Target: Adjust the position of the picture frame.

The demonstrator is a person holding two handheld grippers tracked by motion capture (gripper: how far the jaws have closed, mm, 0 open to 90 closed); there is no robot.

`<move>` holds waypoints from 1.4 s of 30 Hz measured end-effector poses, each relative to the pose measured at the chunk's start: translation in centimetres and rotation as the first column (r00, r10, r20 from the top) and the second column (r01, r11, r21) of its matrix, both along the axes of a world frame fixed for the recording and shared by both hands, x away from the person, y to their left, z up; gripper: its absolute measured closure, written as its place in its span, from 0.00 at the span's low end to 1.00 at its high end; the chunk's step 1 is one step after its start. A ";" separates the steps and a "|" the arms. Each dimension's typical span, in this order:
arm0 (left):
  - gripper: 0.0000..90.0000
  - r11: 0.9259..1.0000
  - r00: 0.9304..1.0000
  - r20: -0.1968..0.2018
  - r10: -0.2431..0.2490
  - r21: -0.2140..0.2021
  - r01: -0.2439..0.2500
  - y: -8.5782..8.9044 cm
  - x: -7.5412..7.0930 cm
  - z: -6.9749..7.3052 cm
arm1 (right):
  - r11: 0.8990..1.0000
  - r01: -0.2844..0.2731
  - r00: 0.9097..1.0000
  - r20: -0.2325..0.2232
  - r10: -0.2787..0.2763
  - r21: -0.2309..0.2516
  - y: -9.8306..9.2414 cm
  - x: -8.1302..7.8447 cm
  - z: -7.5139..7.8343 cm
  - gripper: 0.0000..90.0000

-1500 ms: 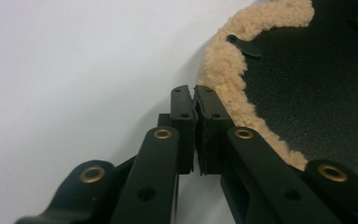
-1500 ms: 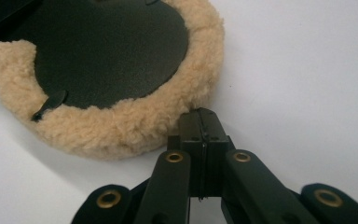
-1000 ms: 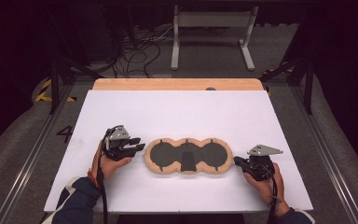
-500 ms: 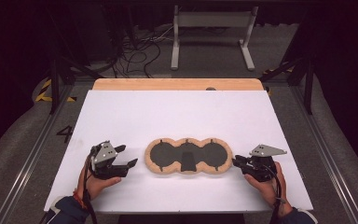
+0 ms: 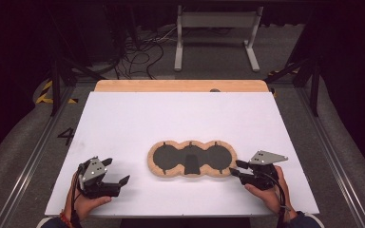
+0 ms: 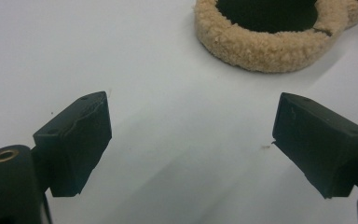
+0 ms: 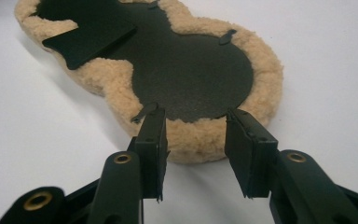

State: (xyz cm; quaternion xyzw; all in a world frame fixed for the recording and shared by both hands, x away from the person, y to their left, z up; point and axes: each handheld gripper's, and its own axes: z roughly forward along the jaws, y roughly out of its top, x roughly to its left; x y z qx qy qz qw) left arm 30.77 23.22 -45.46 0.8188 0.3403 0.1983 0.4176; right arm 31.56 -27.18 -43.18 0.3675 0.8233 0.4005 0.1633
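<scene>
Lying flat near the middle of the white table [image 5: 138, 118] in the high view is a three-lobed fleece pad [image 5: 192, 160], tan woolly rim around a dark inner face, with a small dark flap at its centre. The left gripper [image 5: 116, 173] sits well to the left of the pad, near the table's front edge, held in the person's left hand [image 5: 83, 202]. The right gripper [image 5: 235, 168] is just beside the pad's right end, its tips at the rim.

In the left gripper view, the left gripper [image 6: 191, 135] has just been opening; its jaws stand wide apart with only bare table between them, and the pad [image 6: 261, 44] lies ahead, clear of both.

In the right gripper view, the right gripper [image 7: 193, 133] has also just been opening; its jaws are partly apart, straddling the near woolly rim of the pad [image 7: 191, 70], though I cannot tell whether the pads touch it.
</scene>
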 end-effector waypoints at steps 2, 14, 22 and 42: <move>0.14 1.000 1.000 -0.007 -0.002 -0.006 0.002 0.2 -0.1 -0.1 | 1.000 -0.015 1.000 -0.005 0.015 0.002 0.2 -0.1 0.0 0.71; 0.15 1.000 1.000 -0.011 -0.013 0.007 0.013 0.2 0.0 -0.3 | 0.994 -0.110 0.993 -0.047 0.111 0.030 2.8 -0.5 0.0 0.91; 0.15 0.999 0.999 -0.025 -0.035 0.006 0.035 0.1 -0.1 -0.5 | 0.983 -0.180 0.980 -0.087 0.181 0.023 6.0 -0.1 -0.6 0.92; 0.15 0.999 0.998 -0.043 -0.040 0.021 0.041 0.3 -0.3 -0.8 | 0.971 -0.221 0.953 -0.193 0.235 0.093 8.0 1.7 -1.3 0.82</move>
